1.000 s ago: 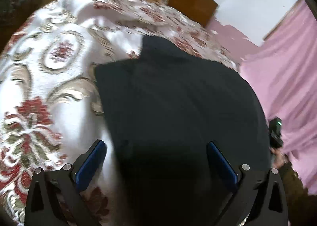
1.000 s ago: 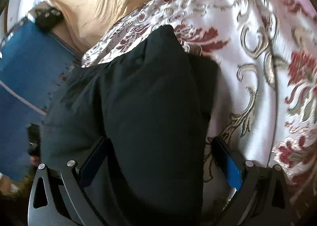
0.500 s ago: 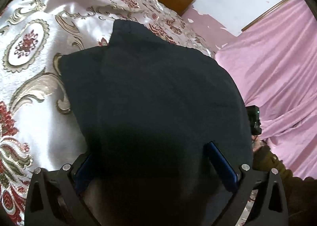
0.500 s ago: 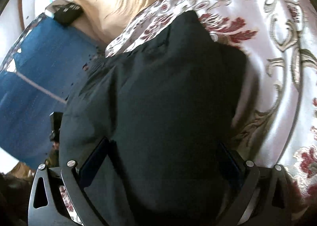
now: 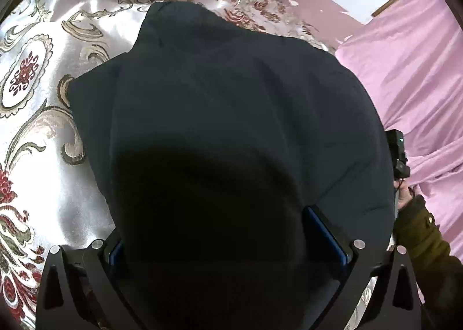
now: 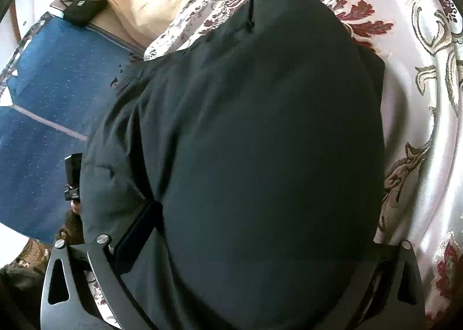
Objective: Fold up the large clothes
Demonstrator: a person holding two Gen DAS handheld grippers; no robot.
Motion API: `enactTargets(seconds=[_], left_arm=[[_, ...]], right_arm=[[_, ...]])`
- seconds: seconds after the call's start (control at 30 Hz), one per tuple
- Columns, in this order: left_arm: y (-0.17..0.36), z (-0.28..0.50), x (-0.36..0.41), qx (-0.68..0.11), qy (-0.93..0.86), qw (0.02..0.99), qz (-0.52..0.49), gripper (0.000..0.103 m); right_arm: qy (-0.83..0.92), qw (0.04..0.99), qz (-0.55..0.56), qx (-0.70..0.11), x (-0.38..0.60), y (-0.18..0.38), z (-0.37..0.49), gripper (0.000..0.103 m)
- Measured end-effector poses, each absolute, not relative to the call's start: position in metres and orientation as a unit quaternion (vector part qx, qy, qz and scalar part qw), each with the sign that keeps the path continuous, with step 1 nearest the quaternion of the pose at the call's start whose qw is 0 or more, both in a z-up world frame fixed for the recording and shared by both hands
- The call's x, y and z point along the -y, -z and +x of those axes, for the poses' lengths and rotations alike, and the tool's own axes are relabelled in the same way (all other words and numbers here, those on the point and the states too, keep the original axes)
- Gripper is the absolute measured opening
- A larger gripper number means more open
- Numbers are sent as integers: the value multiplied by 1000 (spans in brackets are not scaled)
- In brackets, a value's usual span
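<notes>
Large dark navy garment (image 5: 231,116), thick soft fabric, lies folded in layers on a glossy white satin bedspread w/ red-and-gold floral pattern (image 5: 43,133); its near end fills both views. Left gripper (image 5: 228,240) has jaws spread wide, garment bulging btwn the blue-padded fingers (image 5: 327,234). Right gripper (image 6: 260,240), same: jaws wide apart, cloth mounded btwn them, right finger hidden under fabric. Can't tell if either is lifting or just pressing on the cloth; nothing pinched.

Judgement: mid-fold. Lower layer sticks out at the left edge (image 5: 86,116) in left wrist view, so a fold-over looks done and grippers are at the near end for the next one.

Next move probably needs both jaws to close on the near hem, evenly, then carry it toward the far end, keeping layers aligned. Fabric's bulky, may slip or bunch.
</notes>
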State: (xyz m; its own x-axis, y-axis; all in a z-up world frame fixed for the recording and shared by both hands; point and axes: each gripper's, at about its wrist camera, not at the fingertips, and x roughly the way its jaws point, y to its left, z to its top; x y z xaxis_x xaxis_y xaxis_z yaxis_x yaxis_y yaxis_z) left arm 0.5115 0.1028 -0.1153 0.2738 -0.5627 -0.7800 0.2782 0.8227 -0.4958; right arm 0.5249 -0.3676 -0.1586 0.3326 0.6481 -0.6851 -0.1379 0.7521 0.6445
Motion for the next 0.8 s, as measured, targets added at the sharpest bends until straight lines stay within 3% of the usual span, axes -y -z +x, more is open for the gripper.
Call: enactTargets(seconds=[0.33, 0.7, 0.8], left_arm=[[109, 505, -85, -556, 204, 796, -120, 100], [87, 496, -58, -544, 150, 823, -63, 74], [82, 494, -56, -538, 141, 829, -55, 63]], right_arm=[[-220, 798, 257, -498, 357, 153, 518, 102], [-150, 810, 253, -508, 350, 145, 516, 102], [-138, 819, 238, -503, 350, 139, 512, 95]])
